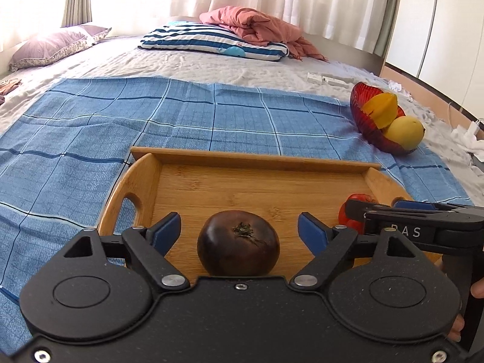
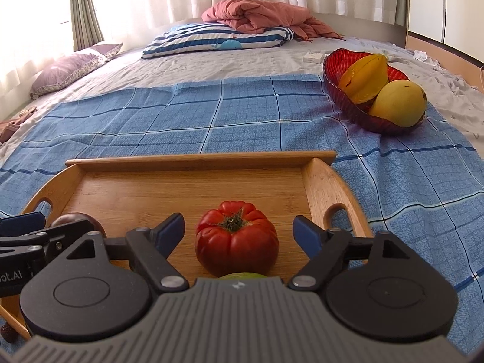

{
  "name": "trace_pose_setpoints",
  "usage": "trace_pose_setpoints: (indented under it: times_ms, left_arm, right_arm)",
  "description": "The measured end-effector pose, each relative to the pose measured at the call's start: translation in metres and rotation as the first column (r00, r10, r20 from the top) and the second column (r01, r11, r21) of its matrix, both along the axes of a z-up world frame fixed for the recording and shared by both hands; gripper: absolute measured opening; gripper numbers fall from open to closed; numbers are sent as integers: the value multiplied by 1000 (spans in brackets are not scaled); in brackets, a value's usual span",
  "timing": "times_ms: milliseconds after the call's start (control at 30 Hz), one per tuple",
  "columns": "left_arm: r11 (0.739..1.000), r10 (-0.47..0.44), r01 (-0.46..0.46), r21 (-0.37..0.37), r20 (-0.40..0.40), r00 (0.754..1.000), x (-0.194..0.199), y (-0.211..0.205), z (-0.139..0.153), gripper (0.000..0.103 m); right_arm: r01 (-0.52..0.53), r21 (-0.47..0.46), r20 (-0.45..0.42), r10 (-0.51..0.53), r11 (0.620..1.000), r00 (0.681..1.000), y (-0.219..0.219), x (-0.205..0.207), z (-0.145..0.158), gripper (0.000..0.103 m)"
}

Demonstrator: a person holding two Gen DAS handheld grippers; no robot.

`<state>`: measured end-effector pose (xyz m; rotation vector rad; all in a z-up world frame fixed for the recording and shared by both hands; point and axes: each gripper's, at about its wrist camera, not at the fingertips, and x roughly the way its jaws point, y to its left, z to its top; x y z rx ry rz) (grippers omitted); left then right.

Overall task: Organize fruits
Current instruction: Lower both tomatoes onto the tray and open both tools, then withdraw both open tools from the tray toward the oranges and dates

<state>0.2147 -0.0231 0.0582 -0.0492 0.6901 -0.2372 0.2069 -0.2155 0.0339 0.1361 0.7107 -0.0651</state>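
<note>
A dark purple-brown tomato [image 1: 238, 247] rests on the wooden tray [image 1: 242, 181] between the blue pads of my left gripper [image 1: 239, 231]; the jaws stand wide and clear of it. A ribbed red tomato [image 2: 236, 238] sits on the same tray [image 2: 187, 190] between the pads of my right gripper [image 2: 239, 230], also apart from them. Each view shows the other gripper at its edge, with the other tomato partly hidden behind it [image 1: 355, 211] [image 2: 75, 220]. A sliver of a green fruit [image 2: 242, 276] peeks out under the right gripper's body.
A red glass bowl [image 2: 341, 96] with a yellow starfruit [image 2: 364, 77] and a yellow mango [image 2: 399, 103] stands on the blue checked cloth [image 2: 181, 115] to the far right. Pillows [image 2: 217, 40] and a pink blanket [image 2: 260, 15] lie at the bed's head. A dark berry [image 2: 7, 332] lies by the tray's left corner.
</note>
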Motion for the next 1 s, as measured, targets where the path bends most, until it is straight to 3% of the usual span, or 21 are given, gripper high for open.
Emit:
trace_pose_setpoints:
  times_ms: [300,567,1000]
  left_arm:
    - [999,9,-13,34,129,992,-43,7,15,98]
    - [999,8,-16,38,207,978,-94,16,15,102]
    - [999,17,-25,28,269,963,-164,36,0,103]
  right_arm:
    - [20,27,77,-22,999,997,-11,-30,11,96]
    - [26,8,176,-27,1000,984,-7,-72,7,102]
    - [-7,-95,330,38,996,943,23,-151,2,103]
